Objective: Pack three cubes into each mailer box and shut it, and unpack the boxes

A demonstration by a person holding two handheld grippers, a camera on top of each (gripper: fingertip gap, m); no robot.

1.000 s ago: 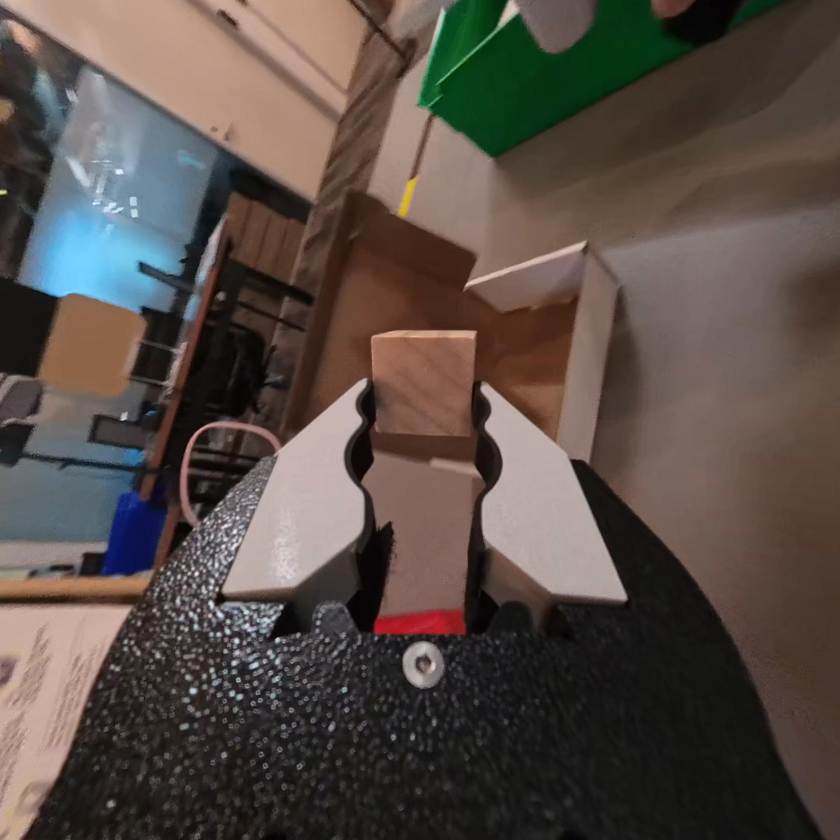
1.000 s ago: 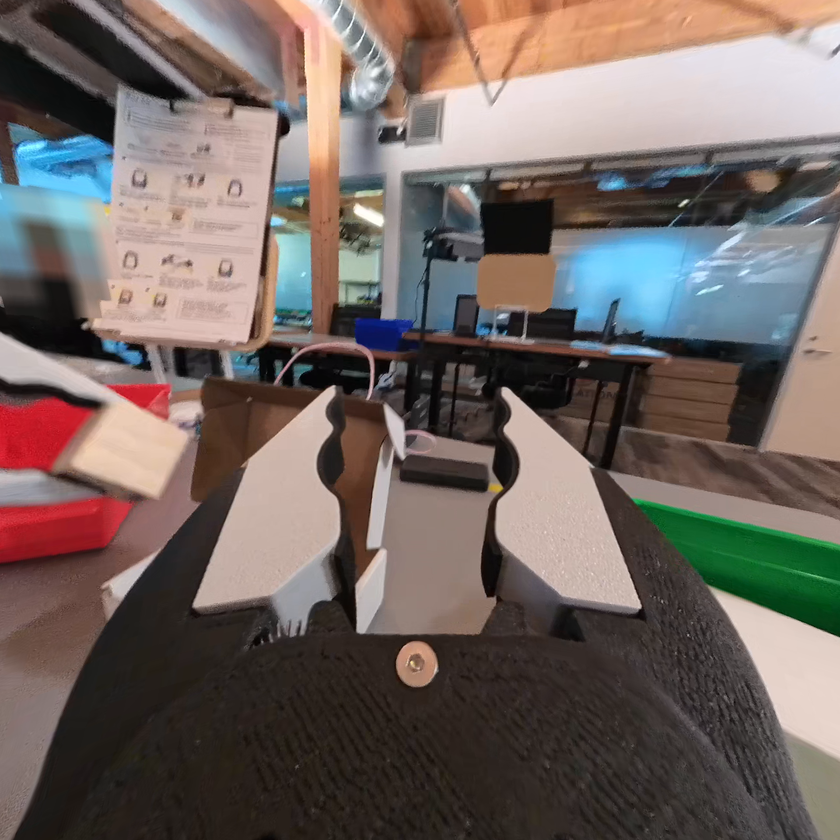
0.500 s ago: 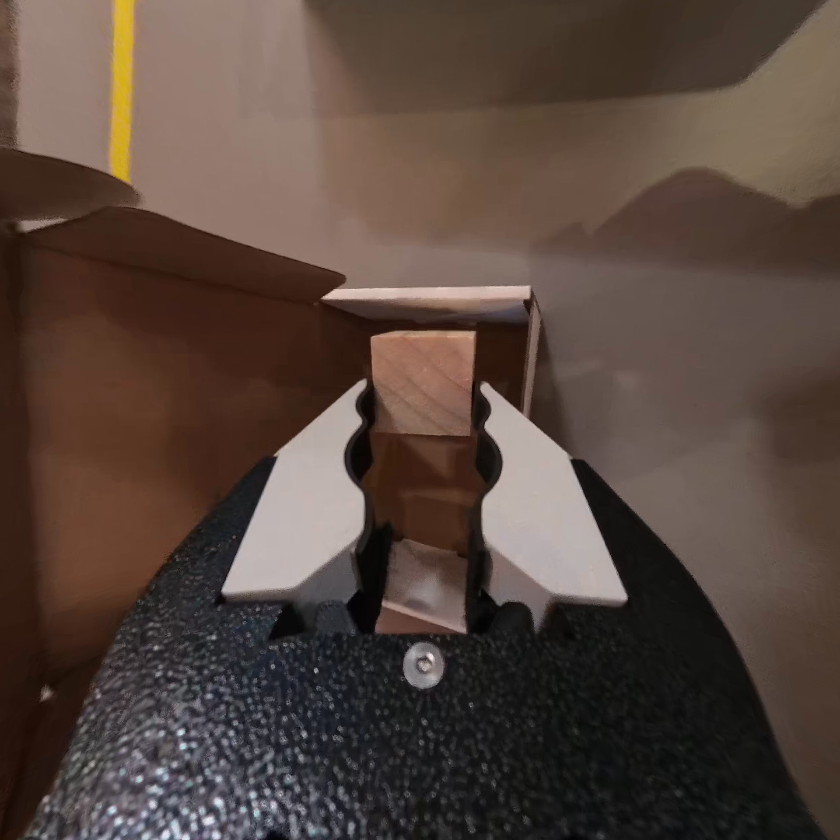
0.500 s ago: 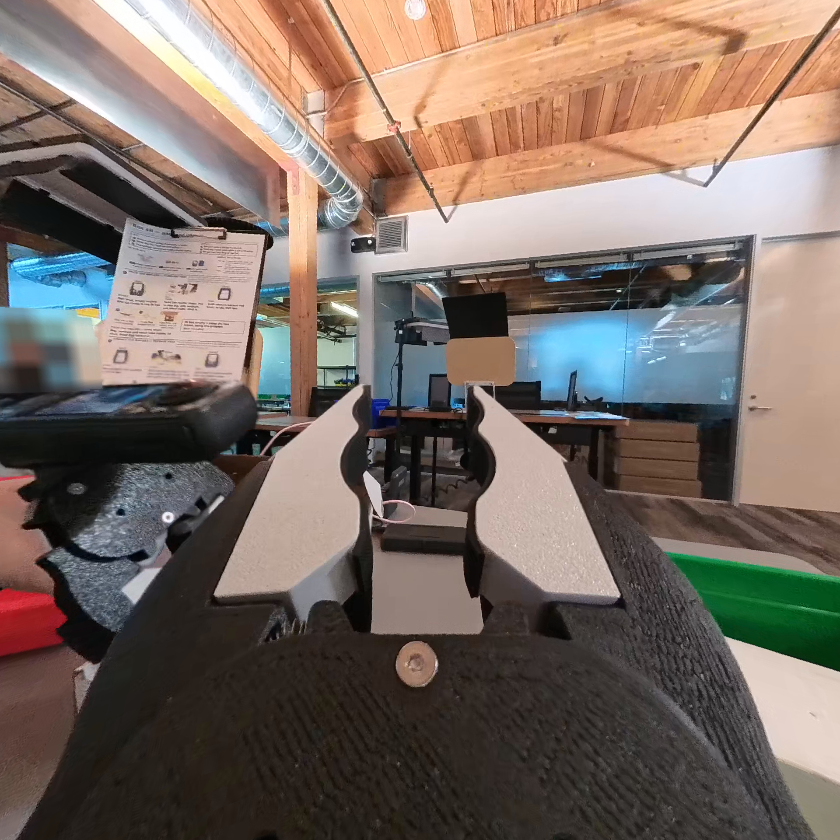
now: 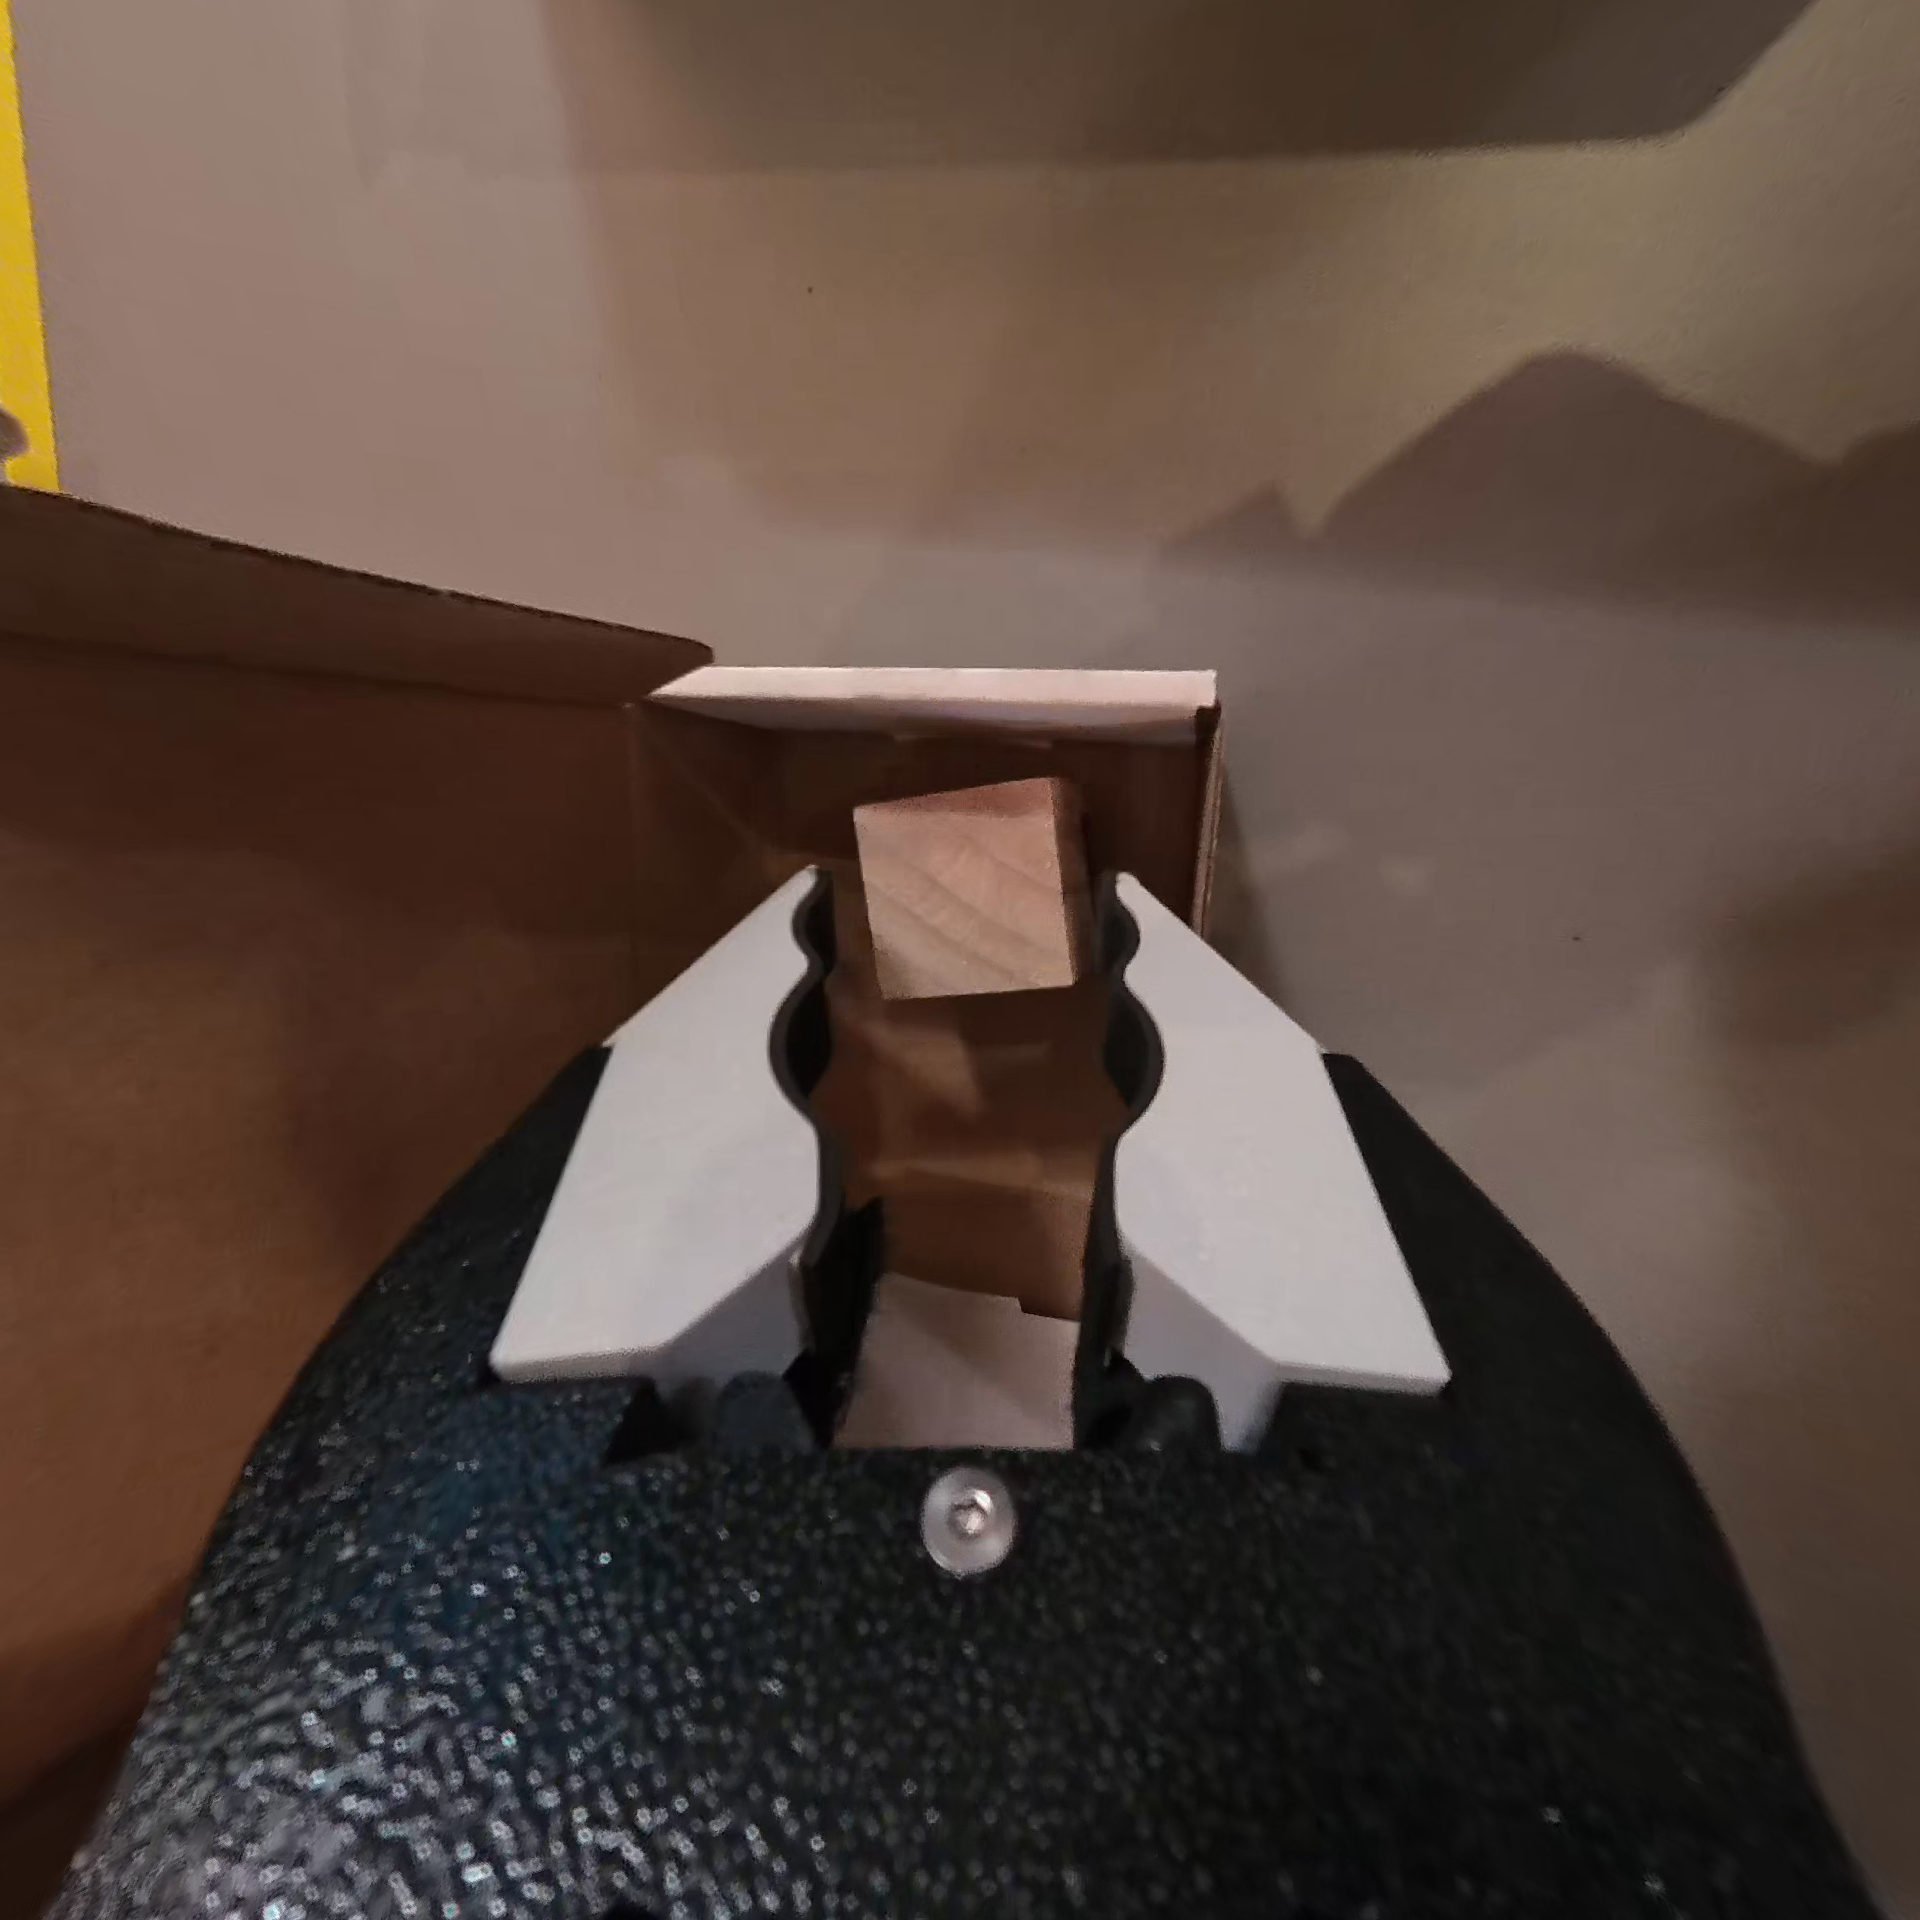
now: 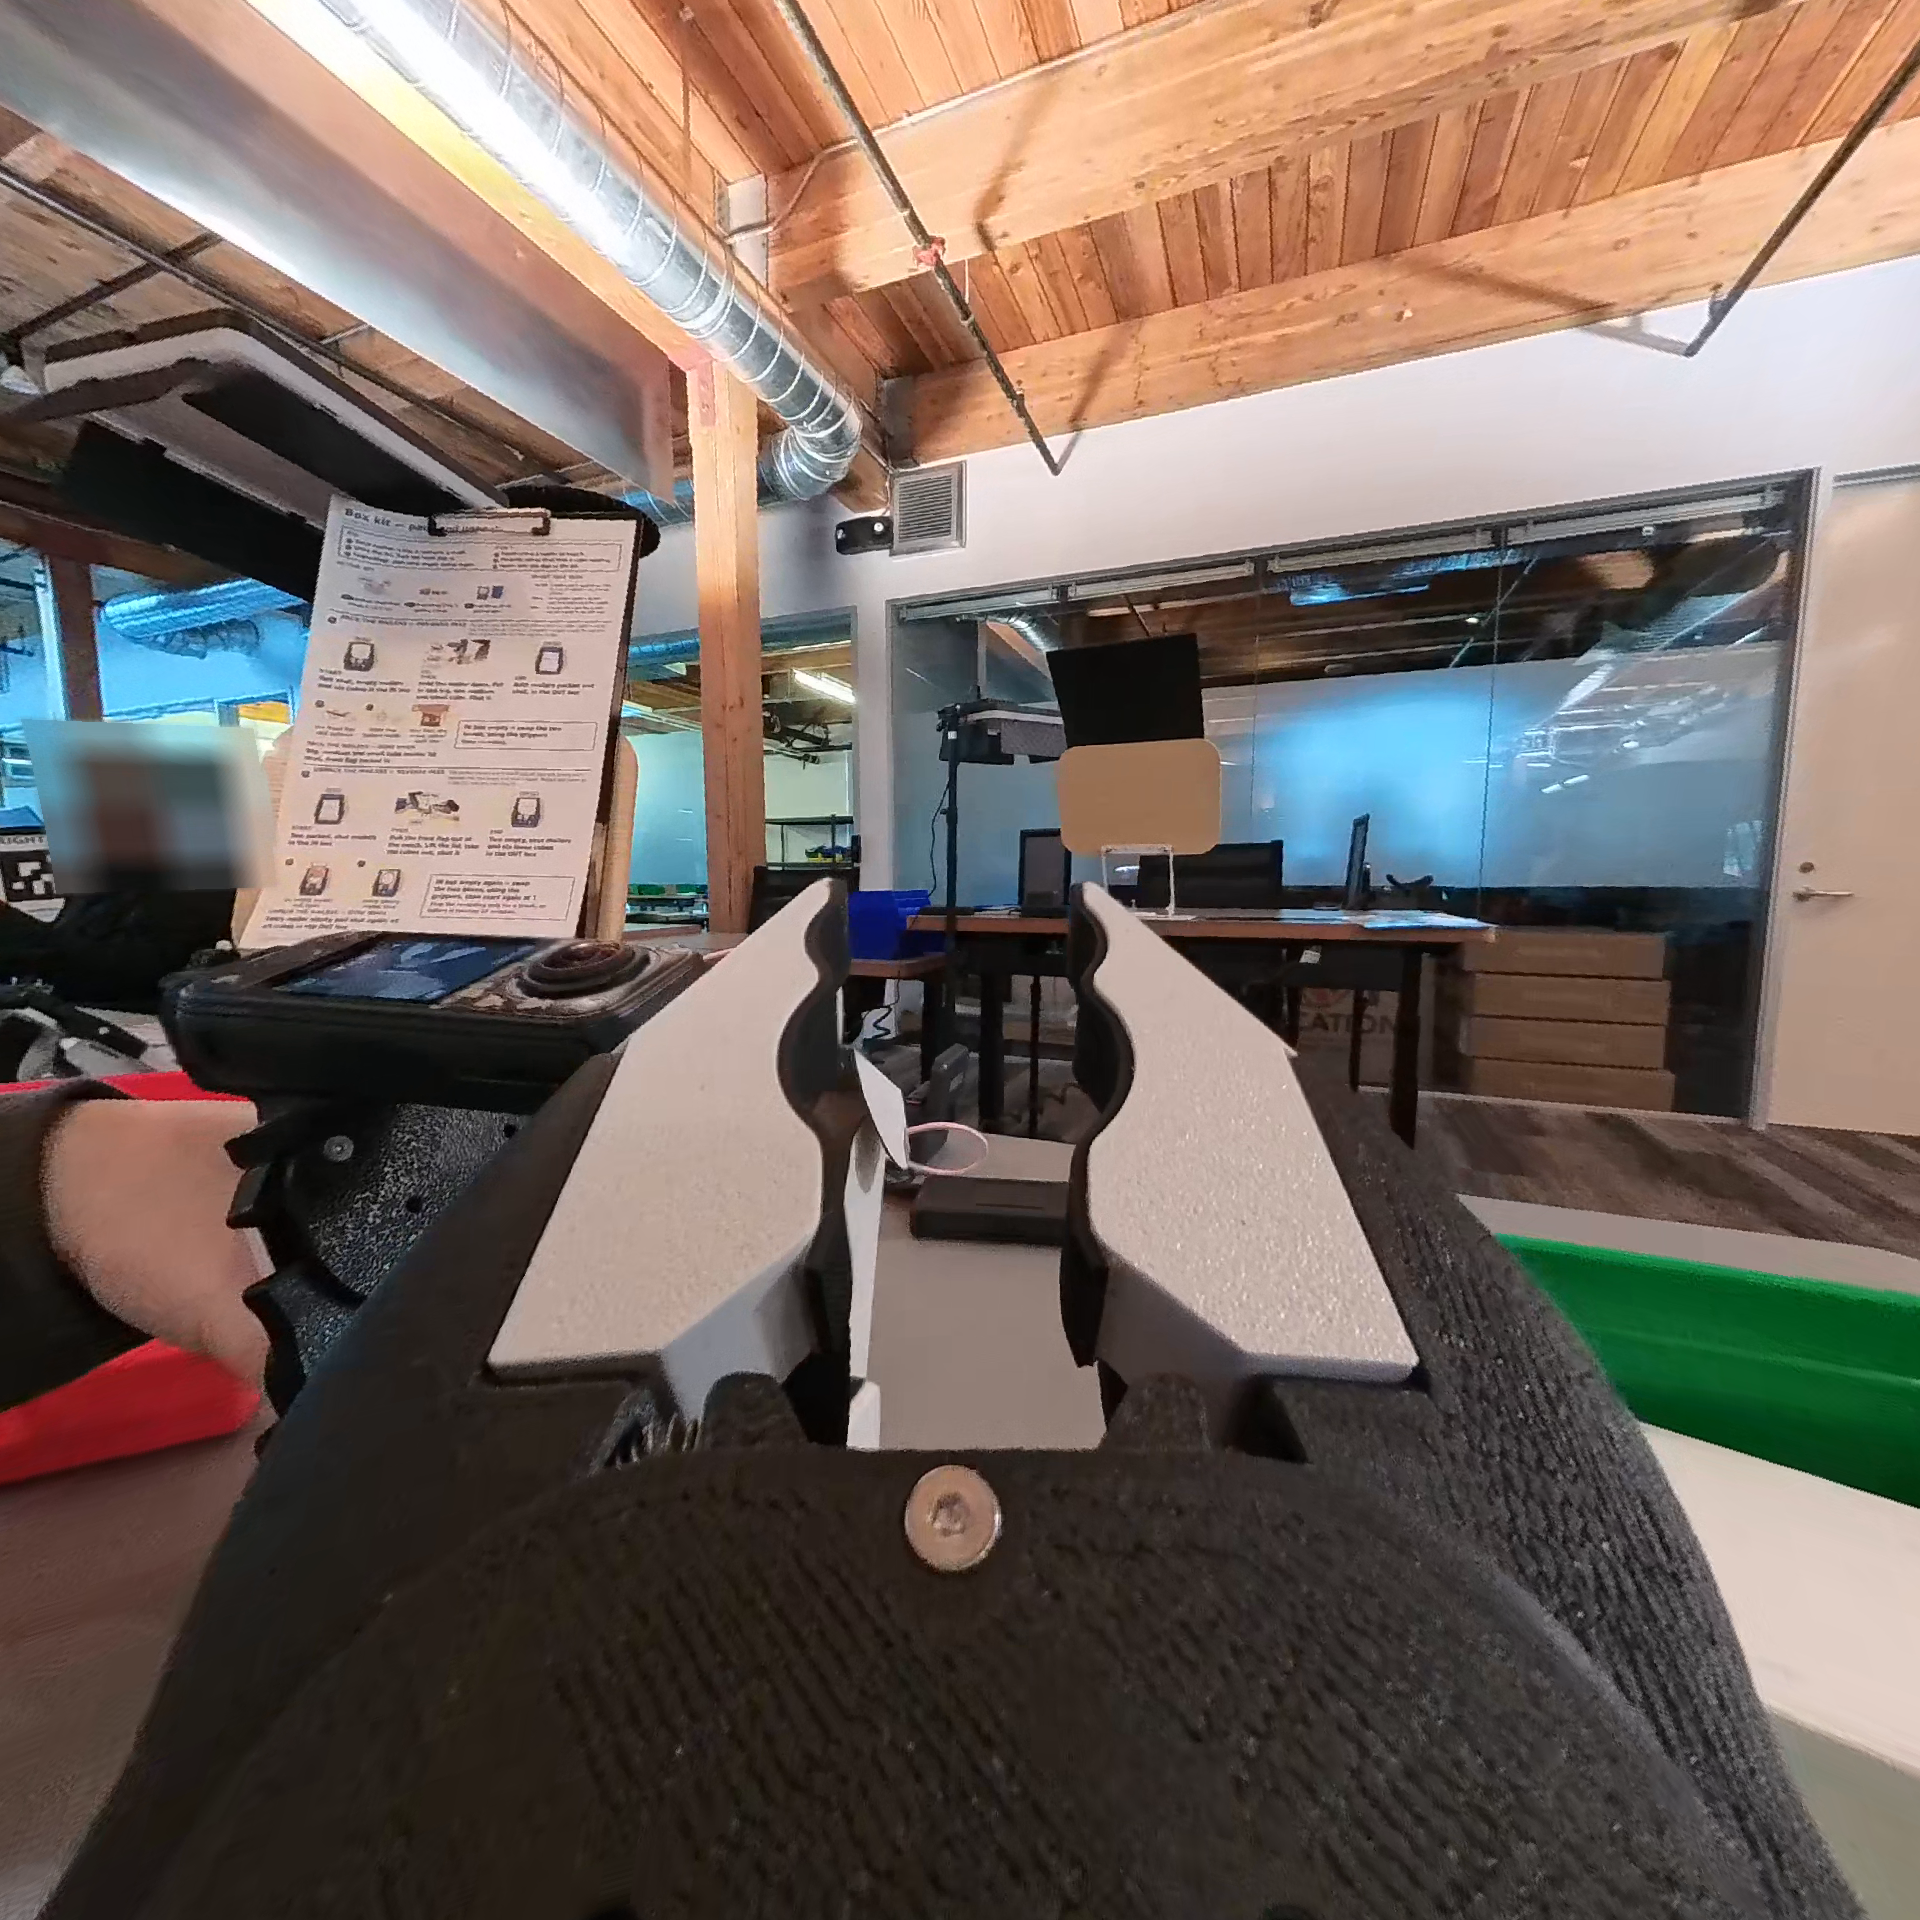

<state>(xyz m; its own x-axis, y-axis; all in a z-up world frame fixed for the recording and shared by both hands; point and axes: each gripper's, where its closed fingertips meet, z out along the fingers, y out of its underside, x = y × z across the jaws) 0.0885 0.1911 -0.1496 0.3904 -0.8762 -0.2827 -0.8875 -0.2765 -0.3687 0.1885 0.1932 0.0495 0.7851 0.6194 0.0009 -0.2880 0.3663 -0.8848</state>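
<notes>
Left gripper [image 5: 971, 914] points down into the open mailer box [image 5: 312, 935], fingers [image 5: 686, 1122] parted with a wooden cube [image 5: 971, 904] between the tips. The cube sits tilted, with a sliver of gap on the left side and the right pad possibly touching; motion blur makes it hard to tell, but it looks let go rather than clamped. Judging by the task, this is the drop-off: the cube is held over the box's inner corner so it lands beside the others. At least one more cube [image 5: 987, 1226] lies lower between the fingers on the box floor; exact count unclear. The brown lid flap [image 5: 343, 613] stands up on the left, out of the drop path, and the white side flap [image 5: 935, 701] folds in just beyond the cube, so it could snag on closing. Grey table [image 5: 1039, 364] beyond the box, yellow strip [image 5: 21, 239] at the far left.

Right gripper [image 6: 951, 977] idles above the table, level, fingers [image 6: 1216, 1174] apart and nothing between them, likely parked so the box stays clear. The left gripper's body and a hand [image 6: 156, 1236] sit just to its left, a white box flap [image 6: 868, 1195] peeks between the fingers. Farther off: red bin [image 6: 114, 1413] left, green bin [image 6: 1714, 1351] right, small black device [image 6: 987, 1205] on the table, instruction sheet [image 6: 457, 727] on a stand, desks behind
</notes>
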